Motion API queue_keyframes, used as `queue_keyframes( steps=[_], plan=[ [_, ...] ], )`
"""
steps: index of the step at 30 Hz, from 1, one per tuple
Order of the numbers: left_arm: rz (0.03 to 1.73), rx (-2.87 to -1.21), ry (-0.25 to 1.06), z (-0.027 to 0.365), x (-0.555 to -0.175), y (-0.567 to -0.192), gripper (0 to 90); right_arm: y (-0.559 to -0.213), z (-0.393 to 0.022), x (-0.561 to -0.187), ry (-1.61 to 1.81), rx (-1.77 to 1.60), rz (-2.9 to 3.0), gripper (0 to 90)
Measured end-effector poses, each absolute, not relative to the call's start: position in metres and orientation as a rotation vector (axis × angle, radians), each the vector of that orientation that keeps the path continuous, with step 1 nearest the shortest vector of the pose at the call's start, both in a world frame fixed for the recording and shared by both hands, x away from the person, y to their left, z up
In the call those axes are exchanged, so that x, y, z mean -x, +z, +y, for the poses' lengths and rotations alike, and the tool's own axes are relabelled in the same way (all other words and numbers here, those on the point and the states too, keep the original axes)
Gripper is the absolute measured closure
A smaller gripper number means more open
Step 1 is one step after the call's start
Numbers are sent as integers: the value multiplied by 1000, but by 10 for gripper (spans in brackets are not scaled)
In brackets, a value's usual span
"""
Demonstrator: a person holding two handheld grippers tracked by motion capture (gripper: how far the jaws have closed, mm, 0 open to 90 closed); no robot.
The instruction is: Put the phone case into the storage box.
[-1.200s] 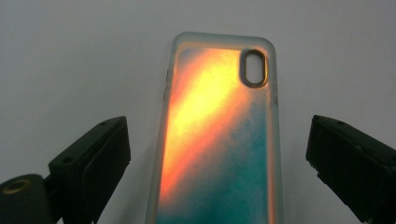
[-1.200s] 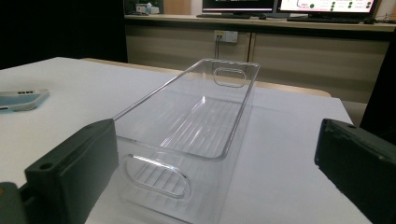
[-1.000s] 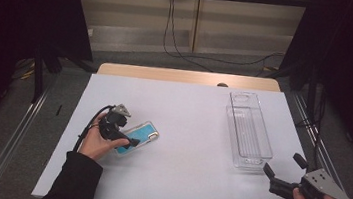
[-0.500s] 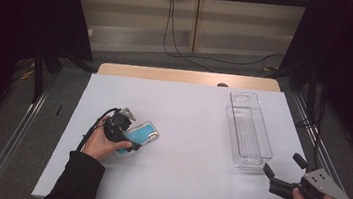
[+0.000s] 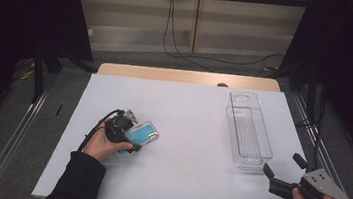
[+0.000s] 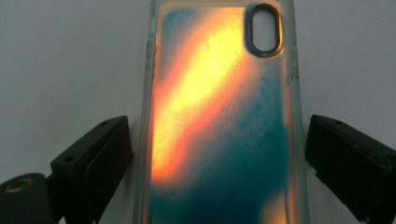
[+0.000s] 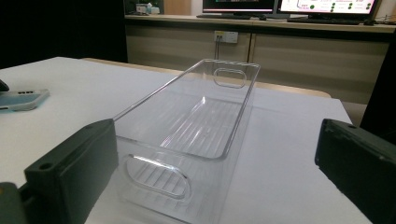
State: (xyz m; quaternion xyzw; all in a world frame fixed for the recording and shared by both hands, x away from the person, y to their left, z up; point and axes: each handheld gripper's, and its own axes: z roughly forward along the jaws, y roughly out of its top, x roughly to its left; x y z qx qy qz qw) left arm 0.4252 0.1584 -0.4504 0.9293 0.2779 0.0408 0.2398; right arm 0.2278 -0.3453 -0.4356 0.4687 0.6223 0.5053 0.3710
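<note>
The left gripper's (image 6: 215,154) fingers (image 6: 93,163) have been closing and now straddle the phone case (image 6: 219,116) across its width, not yet pressing; its long axis runs straight ahead between them on the table (image 5: 191,131). The right gripper (image 5: 285,167) waits open by the clear bin (image 5: 249,130).

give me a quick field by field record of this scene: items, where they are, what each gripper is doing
surface: white table
item 1: phone case, teal and orange, lying flat at the table's left
item 2: clear plastic bin, empty, at the table's right
left gripper: jaws either side of the phone case, gaps visible, have just been closing
right gripper: open, aimed at the bin's near end, not touching it
held: nothing gripped yet
</note>
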Motion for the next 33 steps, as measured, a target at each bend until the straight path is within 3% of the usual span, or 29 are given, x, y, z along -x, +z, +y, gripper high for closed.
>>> queue_keyframes(
  steps=[10,15,33],
  plan=[
    [765,-2571,102,156,-426,-449,93,-436,-345,-228,1295,-1203,1601,0],
    [737,-2573,95,156,-424,-447,168,-436,-344,-228,1296,-1201,1601,0],
    [795,-2550,105,155,-422,-445,174,-436,-345,-228,1302,-1201,1599,0]
  ],
)
